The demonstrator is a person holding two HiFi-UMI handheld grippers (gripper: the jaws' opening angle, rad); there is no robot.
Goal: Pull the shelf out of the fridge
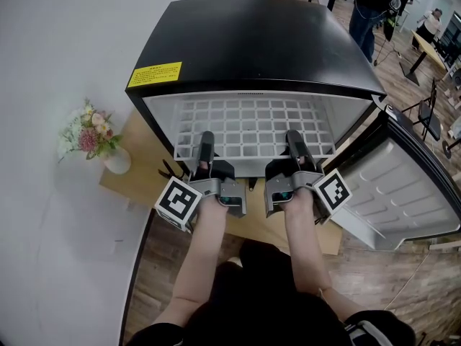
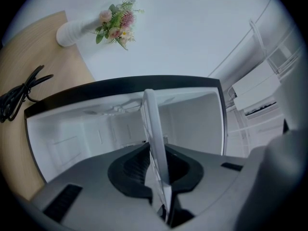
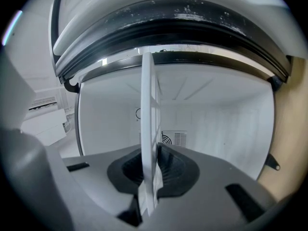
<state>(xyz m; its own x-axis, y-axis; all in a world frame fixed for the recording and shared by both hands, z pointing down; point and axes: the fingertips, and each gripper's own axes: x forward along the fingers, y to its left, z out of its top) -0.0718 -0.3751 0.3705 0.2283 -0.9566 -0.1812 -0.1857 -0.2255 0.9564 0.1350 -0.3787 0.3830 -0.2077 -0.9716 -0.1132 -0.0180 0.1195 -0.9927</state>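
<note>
Small black refrigerator (image 1: 252, 42) with a curved top, standing on a light wooden desk (image 1: 137, 161) against a white wall, its door (image 1: 403, 186) swung fully open to the person's right. A white wire-grid shelf (image 1: 252, 128) lies level inside the white compartment, its front rim turned toward the person; how far it is drawn out cannot be judged. The left hand-held gripper (image 1: 206, 146) grips the left part of that front rim and the right hand-held gripper (image 1: 294, 144) the right part, the two well apart and roughly parallel, each pointing into the compartment. From above, one dark jaw of each lies on top of the grid. In the left gripper view the shelf runs edge-on between the ribbed dark pads (image 2: 131, 170), which press on it from both sides with only a narrow gap; in the right gripper view the pads (image 3: 175, 172) clamp the shelf edge in the same way. A rectangular yellow warning label (image 1: 155, 73) is stuck on the left front corner of the refrigerator top. To the left of the cabinet, a white ribbed vase (image 1: 115, 161) with pink and cream flowers stands on the desk, and a coiled black cable (image 1: 171, 170) lies beside the left gripper. People (image 1: 371, 6) stand on the wooden floor (image 1: 403, 85) behind.
</note>
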